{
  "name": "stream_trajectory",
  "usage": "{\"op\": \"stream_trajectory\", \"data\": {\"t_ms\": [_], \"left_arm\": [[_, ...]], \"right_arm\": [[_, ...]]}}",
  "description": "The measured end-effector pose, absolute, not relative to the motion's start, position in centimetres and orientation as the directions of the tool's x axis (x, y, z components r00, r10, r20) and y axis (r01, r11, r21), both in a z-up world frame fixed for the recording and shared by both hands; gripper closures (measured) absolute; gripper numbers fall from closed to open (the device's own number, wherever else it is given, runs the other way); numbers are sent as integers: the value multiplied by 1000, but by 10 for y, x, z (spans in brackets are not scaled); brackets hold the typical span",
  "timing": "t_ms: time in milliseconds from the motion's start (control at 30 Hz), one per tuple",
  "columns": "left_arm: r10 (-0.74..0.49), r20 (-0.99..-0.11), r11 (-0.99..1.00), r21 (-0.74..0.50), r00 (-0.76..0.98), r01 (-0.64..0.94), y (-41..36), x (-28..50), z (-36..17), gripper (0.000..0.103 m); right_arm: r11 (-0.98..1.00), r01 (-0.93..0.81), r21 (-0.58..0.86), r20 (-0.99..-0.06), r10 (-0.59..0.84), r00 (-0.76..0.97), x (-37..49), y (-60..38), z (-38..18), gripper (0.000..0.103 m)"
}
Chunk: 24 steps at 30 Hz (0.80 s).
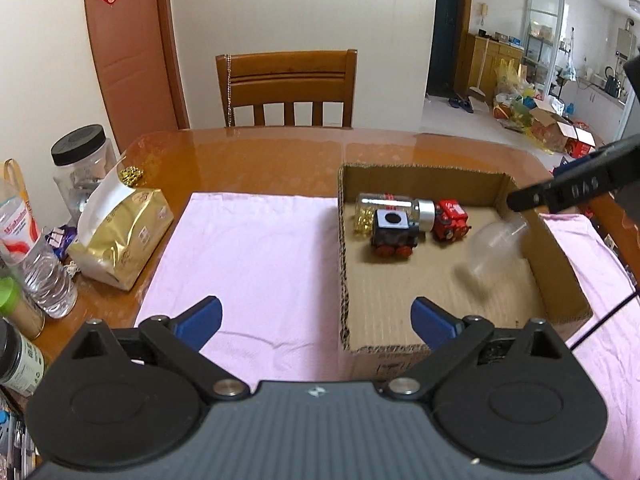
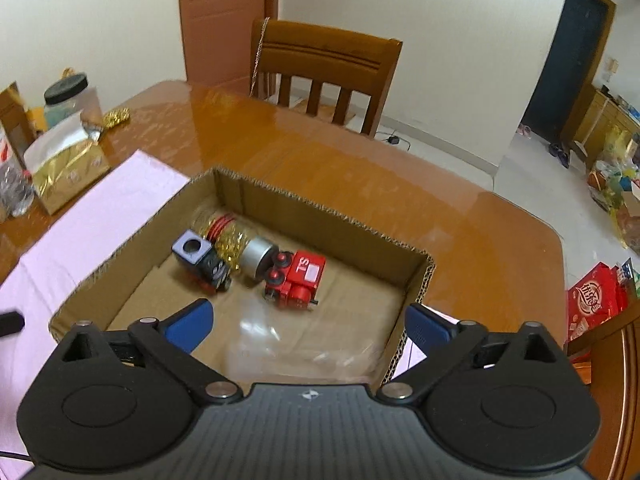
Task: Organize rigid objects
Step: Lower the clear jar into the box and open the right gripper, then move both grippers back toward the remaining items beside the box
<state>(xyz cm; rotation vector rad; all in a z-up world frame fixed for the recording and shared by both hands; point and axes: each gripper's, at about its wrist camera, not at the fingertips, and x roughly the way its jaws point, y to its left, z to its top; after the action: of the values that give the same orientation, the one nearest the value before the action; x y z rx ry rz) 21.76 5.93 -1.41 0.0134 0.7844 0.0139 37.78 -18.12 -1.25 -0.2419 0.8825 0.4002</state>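
The right gripper [image 2: 306, 326] has its blue fingers [image 2: 188, 324] spread wide and grasping nothing; just below them a clear plastic cup [image 2: 296, 344], blurred, lies inside the cardboard box [image 2: 420, 276]. It looks freshly let go, though I cannot tell whether it has settled. The left gripper [image 1: 316, 320] is likewise released and empty, hovering over the near edge of the pink cloth [image 1: 248, 248] and the box's left wall. Farther in, against the far wall, lie a glass jar of gold trinkets [image 1: 394, 210], a dark toy engine [image 1: 394, 234] touching it, and a red toy engine [image 1: 450, 220] just beside the jar's silver lid. The step in hand seems to be dropping the cup into the box. No loose rigid item shows on the cloth, so the next move calls for lifting the right fingers clear and checking the desk [image 1: 248, 156] for anything left.
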Motion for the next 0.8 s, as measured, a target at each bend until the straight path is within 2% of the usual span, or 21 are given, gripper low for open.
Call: {"op": "stream_trajectory", "data": {"t_ms": [567,800], "left_arm": [[-17,-721,999,18,693,43,62,188,-19,3],[0,-717,999,36,697,38,68,175,-30,1]], "right_arm": [[936,-351,-23,-783,202,589,296,-182,-8,0],[957,-288,-22,-831,143,538,243,-165,-41,0]]}}
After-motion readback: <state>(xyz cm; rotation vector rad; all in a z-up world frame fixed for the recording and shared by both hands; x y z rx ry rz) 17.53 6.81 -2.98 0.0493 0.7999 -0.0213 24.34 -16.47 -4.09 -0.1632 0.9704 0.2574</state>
